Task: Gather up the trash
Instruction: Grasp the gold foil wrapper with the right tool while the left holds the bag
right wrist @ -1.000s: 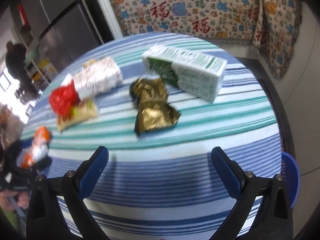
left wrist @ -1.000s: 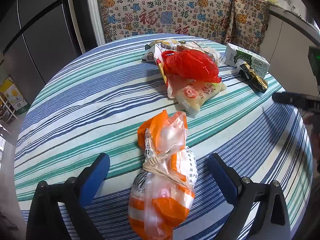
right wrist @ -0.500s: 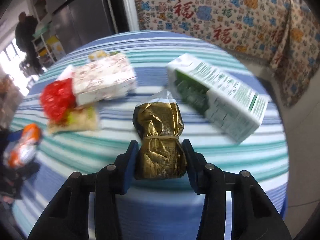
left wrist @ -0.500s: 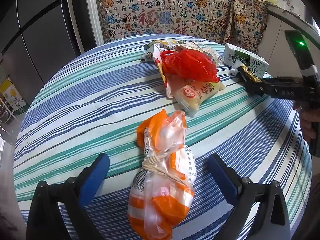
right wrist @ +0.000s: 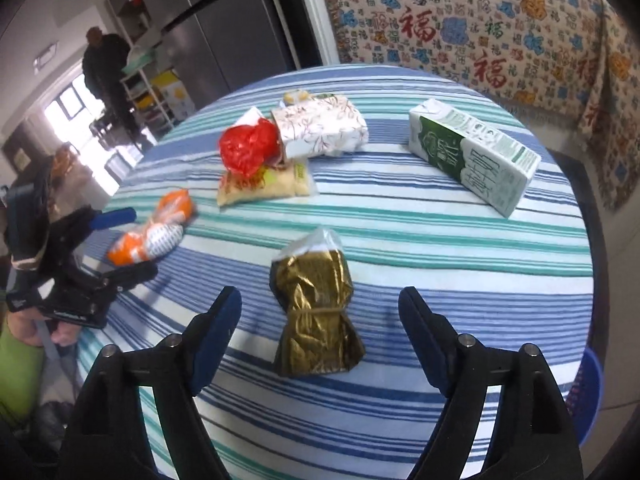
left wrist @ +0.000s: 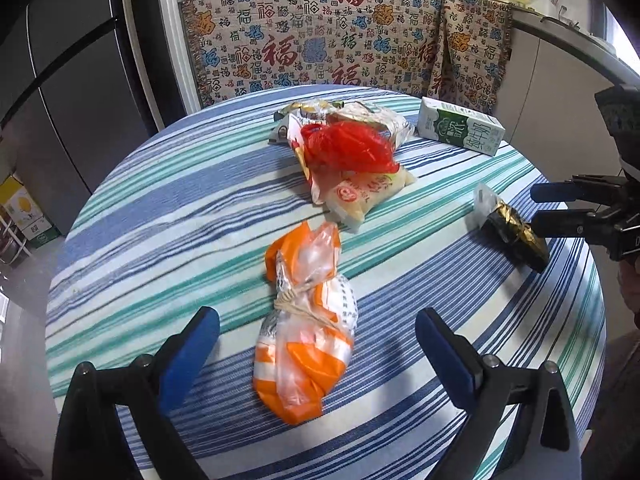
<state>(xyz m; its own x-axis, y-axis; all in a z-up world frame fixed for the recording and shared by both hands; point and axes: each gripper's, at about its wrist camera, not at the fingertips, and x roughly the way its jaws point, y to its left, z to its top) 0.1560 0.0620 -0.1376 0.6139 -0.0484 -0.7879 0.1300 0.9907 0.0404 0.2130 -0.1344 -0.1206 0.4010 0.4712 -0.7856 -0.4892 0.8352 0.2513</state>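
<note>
Striped woven cloth table cover (right wrist: 400, 216), matt. Crinkled glossy gold foil packet (right wrist: 316, 312). Glossy translucent orange plastic bag (left wrist: 308, 332). Printed carton (right wrist: 472, 156), smooth.

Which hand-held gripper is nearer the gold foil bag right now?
Right. The right hand-held gripper is open with the gold foil bag lying between its fingers. The left hand-held gripper is open around the orange bag, across the table.

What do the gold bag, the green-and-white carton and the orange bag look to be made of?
Gold bag: thin metallic foil or foil-look film, by its crinkled shine.
Green-and-white carton: printed coated paperboard, by its sharp folded edges and matte faces.
Orange bag: thin, glossy, part-clear plastic film, wrinkled and tied at the middle.
</note>
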